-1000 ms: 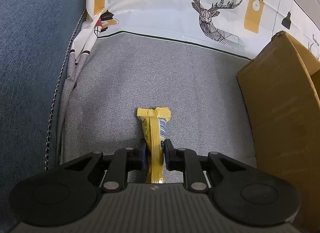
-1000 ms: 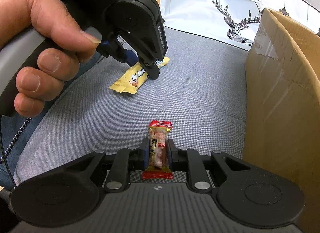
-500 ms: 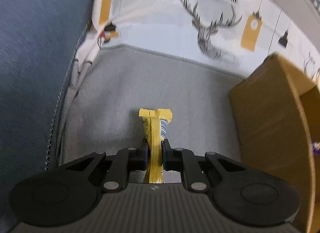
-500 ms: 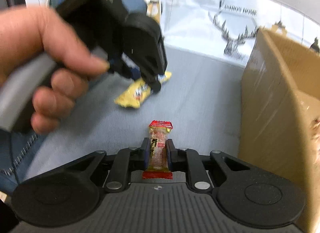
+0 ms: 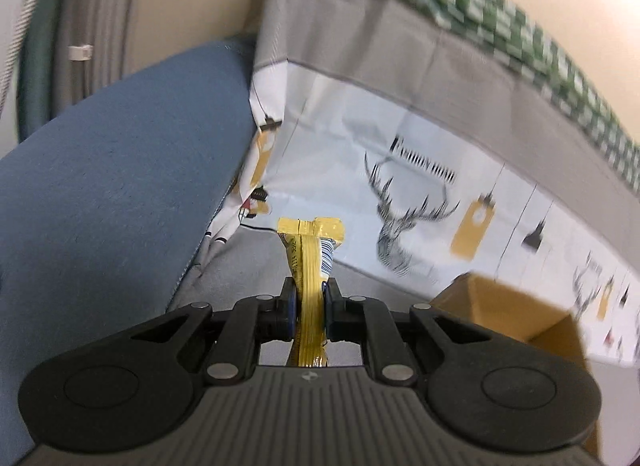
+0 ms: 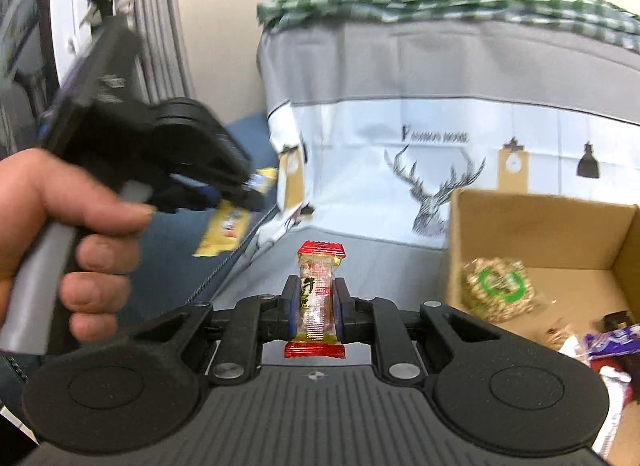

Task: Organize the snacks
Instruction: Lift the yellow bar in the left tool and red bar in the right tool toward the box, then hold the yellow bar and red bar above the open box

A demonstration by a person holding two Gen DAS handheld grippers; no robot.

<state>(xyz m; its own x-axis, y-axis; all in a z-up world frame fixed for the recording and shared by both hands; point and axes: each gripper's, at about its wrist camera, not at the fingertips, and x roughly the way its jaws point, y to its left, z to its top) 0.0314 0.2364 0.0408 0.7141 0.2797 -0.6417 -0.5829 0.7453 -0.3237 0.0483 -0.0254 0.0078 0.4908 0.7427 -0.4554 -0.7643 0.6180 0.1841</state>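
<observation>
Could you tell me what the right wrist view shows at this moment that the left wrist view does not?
Only the right wrist view shows the right gripper shut on a red-ended snack, the person's hand holding the left gripper, and snacks inside the cardboard box. Only the left wrist view shows the yellow snack bar close up, clamped between the left jaws. Both share the deer-print cloth, box and blue cushion.

Deer-print cloth (image 6: 436, 185) beside blue cushion (image 5: 112, 201)
</observation>
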